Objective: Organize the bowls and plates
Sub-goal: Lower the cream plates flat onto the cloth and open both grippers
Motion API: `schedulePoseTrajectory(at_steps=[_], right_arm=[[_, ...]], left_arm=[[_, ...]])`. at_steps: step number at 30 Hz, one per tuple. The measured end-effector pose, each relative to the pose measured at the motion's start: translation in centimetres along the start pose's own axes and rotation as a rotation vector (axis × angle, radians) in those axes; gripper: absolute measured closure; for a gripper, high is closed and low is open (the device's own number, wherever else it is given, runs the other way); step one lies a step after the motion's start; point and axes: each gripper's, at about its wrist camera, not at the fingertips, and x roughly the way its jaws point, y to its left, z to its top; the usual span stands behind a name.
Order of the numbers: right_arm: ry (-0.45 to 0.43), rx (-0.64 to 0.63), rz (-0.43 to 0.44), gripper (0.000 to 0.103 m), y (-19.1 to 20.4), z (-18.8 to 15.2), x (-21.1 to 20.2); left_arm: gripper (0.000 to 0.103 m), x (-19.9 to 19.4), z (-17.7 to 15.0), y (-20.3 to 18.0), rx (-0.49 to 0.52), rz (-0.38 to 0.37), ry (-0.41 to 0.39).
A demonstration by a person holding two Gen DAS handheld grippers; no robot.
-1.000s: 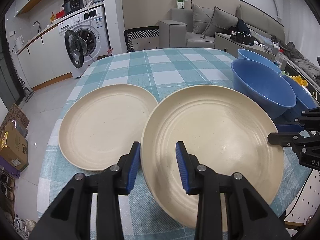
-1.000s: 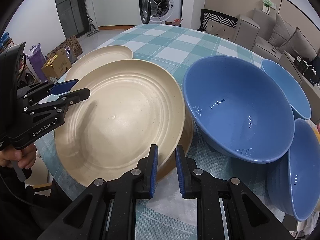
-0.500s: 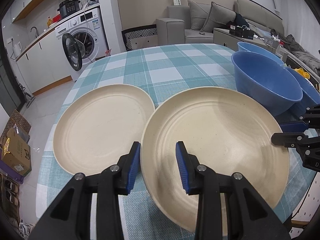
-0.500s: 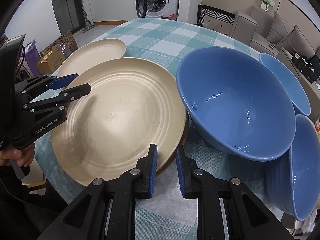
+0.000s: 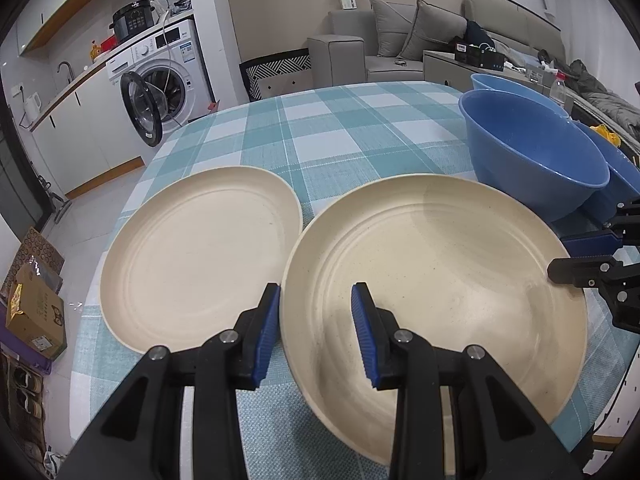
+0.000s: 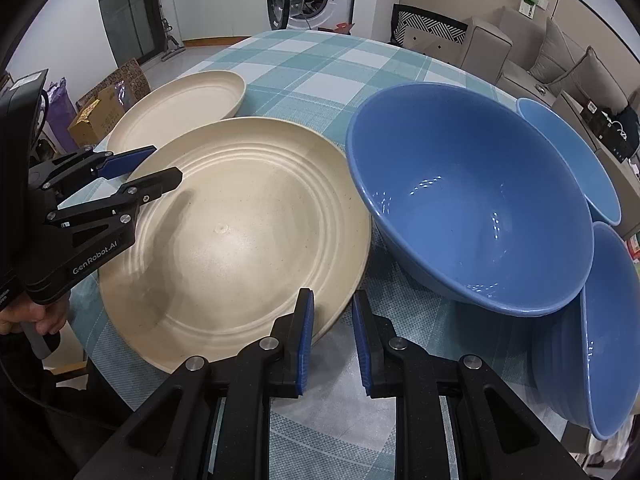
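On the floor at the far left sits a cardboard box (image 5: 34,316), and behind it a white washing machine (image 5: 160,88) stands with its door open. The round table wears a teal checked tablecloth (image 5: 320,136).

The far cream plate (image 5: 192,256) lies flat on the cloth near the table's left edge. Just beside it, with the rims almost meeting, is the near cream plate (image 5: 440,280), which is larger in view and ringed with concentric ridges. It sits a little raised at its right side, so its darker underside shows there.

The left gripper (image 5: 315,300) straddles this plate's left rim, one blue pad outside the rim and the other over the plate's inner face, pinching the rim between them. In the right wrist view a person's hand (image 6: 28,316) grips its handle.

The right gripper (image 6: 332,296) has its jaws drawn close together on the opposite rim of the same plate, with the edge caught between the pads.

To the right, just beside the plate, stands a large blue bowl (image 6: 472,200), upright and empty. A second blue bowl (image 6: 576,160) sits behind it, and a third blue bowl (image 6: 612,332) is tilted steeply at the table's right edge, partly under the large bowl's rim. A grey sofa (image 5: 400,40) stands beyond the table.
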Motion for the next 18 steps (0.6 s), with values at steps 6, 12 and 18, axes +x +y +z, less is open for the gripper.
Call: schedulePoseTrajectory(at_steps=[6, 12, 18], right_arm=[[0.004, 0.012, 0.008, 0.083, -0.2, 0.1, 0.1], [-0.025, 0.013, 0.065, 0.059, 0.0, 0.4, -1.2], [-0.063, -0.01, 0.106, 0.033, 1.1, 1.0, -2.8]], left_arm=[[0.066, 0.0, -0.1, 0.0, 0.01, -0.004, -0.006], [0.055, -0.9, 0.0, 0.7, -0.005, -0.043, -0.016], [0.044, -2.7, 0.4, 1.4, -0.023, -0.054, -0.053]])
